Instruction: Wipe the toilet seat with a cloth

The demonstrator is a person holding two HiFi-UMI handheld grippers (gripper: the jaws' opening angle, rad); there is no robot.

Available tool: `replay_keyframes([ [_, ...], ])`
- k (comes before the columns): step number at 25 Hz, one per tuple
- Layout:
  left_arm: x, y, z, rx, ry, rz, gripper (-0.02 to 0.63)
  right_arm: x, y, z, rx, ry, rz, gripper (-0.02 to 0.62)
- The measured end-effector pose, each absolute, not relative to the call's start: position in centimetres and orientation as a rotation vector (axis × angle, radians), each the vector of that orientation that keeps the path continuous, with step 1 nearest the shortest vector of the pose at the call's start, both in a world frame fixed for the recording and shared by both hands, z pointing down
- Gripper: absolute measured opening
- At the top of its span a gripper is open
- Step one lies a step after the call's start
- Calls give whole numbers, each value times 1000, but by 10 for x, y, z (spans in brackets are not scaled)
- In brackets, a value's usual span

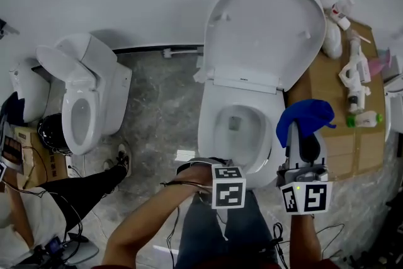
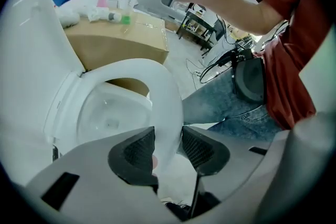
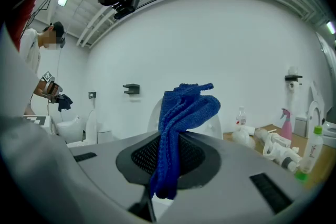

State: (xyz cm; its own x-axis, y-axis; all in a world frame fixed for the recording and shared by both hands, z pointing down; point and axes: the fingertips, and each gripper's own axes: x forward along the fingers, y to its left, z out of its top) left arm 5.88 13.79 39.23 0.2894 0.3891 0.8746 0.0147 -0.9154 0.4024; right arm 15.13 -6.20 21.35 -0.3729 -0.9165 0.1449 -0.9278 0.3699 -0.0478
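- Jaws of the left gripper [image 2: 168,152]: set apart, astride the front rim of the toilet seat [image 2: 164,97]. Whether the pads press on the rim cannot be told.
- Jaws of the right gripper [image 3: 167,157]: closed on a blue cloth [image 3: 186,107], which stands bunched above the pads.
- Cloth, head view: at 3 o'clock of the toilet bowl [image 1: 239,129].
- Lid [image 1: 264,28]: raised, at 12 o'clock of the bowl.
- Cardboard box [image 1: 327,91]: at 2 o'clock of the bowl, bearing spray bottles [image 1: 352,72].
- Second toilet [image 1: 82,104]: at 9 o'clock, well apart.
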Motion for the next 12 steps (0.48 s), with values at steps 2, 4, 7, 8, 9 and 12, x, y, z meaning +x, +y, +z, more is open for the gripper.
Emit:
replay_keyframes([
  [2,58,148,407,2226,375,1651,181,148,-59,224,1688,-2513,199,69],
  [4,58,154,422,2214,378,1632,178,145,-58,237,1676,-2506,208,69],
  [7,58,166,444,2184,378,1596,175,145,-56,258,1662,-2490,233,69],
  [8,58,170,452,2171,374,1589,173,145,-54,267,1657,-2486,245,69],
  [9,58,175,460,2158,368,1583,172,146,-52,275,1651,-2485,256,69],
  [12,60,183,483,2109,335,1557,163,147,-50,296,1622,-2489,280,69],
])
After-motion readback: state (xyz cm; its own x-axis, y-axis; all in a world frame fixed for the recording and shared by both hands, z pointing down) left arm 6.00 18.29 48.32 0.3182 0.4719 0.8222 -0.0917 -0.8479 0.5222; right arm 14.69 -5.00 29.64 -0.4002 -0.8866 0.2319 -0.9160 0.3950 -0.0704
